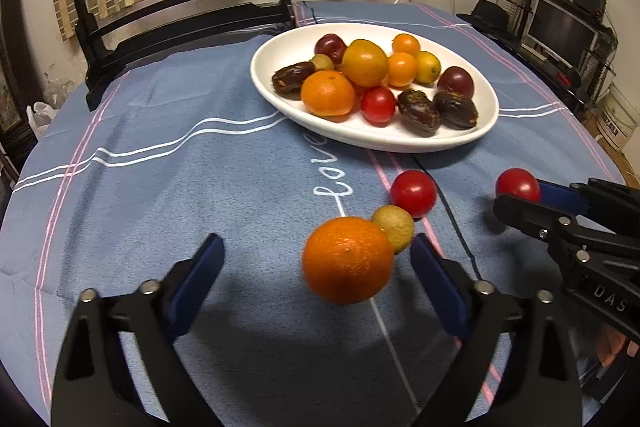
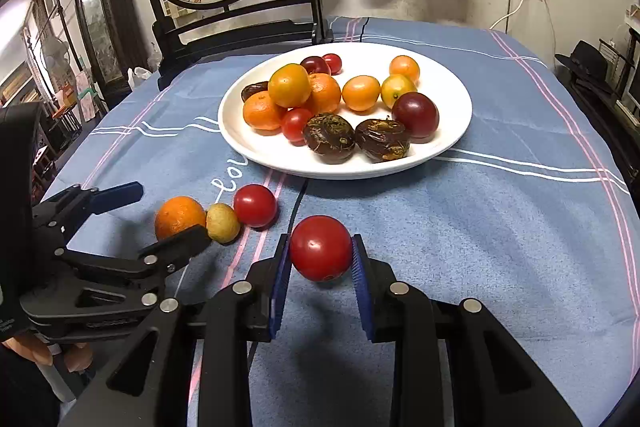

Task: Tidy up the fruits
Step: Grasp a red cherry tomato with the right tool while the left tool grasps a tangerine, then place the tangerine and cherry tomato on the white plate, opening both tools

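Left wrist view: the left claw (image 1: pixel 316 263) gapes wide around the orange (image 1: pixel 347 259) on the bench (image 1: pixel 160 187), pads off it, white plate (image 1: pixel 376 141) of fruit beyond. Right wrist view: the right claw (image 2: pixel 320 259) is clamped on a red tomato (image 2: pixel 321 247), near the plate.

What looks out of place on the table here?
Three fruits lie on the blue cloth, not in the white plate: an orange, a small yellow-green fruit and a red tomato, in a row. Nothing looks spilled or damaged.
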A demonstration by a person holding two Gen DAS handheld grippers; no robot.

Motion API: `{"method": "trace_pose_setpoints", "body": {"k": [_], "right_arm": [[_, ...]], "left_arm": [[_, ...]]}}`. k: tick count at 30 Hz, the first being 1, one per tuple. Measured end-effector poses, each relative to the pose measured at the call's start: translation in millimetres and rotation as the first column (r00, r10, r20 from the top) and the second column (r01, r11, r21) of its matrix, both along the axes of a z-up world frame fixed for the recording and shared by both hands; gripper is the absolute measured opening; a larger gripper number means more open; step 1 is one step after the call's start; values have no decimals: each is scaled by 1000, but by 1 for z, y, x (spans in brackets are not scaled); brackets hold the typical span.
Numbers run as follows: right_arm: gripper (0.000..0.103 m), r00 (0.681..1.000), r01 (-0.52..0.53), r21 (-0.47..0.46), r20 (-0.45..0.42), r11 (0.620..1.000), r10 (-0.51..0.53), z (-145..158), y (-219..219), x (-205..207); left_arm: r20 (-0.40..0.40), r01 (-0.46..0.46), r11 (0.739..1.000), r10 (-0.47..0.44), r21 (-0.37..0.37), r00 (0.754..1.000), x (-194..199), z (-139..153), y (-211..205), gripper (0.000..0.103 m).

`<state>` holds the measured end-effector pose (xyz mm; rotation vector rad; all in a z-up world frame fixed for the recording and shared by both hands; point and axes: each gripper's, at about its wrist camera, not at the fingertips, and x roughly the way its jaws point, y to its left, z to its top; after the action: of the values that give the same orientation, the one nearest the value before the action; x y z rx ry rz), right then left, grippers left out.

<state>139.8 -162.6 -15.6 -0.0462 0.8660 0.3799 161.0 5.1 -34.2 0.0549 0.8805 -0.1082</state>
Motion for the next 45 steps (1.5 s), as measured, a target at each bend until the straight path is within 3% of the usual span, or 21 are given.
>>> {"method": "trace_pose_setpoints", "body": {"k": [7, 9, 11, 15, 26, 31, 39, 45], "right_arm": [[30, 1000, -5, 2, 4, 1000, 5, 2, 1, -2], [30, 1000, -1, 8, 6, 1000, 1, 3, -1, -2], [30, 1000, 1, 12, 5, 1000, -1, 2, -2, -2], [30, 1000, 1, 14, 0, 1000, -1, 1, -1, -2], [30, 1000, -2, 35, 25, 999, 1, 6, -3, -4], [30, 999, 0, 55, 44, 998, -2, 10, -5, -4], [30, 998, -26, 131, 67, 991, 17, 33, -11, -4], [30, 993, -46, 78, 117, 996, 36, 51, -11, 15]], "left_arm": [[4, 81, 996, -81, -44, 997, -1, -3, -10, 53], [10, 88, 996, -88, -23, 996, -4, -3, -14, 51], [12, 85, 996, -85, -27, 996, -5, -2, -13, 43], [-19, 77, 991, -79, -109, 997, -4, 0, -6, 43], [15, 34, 996, -33, -85, 999, -6, 12, -3, 43], [52, 16, 990, -9, -141, 999, -8, 36, 4, 43], [72, 8, 991, 2, -132, 997, 9, 60, -3, 43], [74, 4, 993, 5, -118, 997, 38, 70, -16, 43]]}}
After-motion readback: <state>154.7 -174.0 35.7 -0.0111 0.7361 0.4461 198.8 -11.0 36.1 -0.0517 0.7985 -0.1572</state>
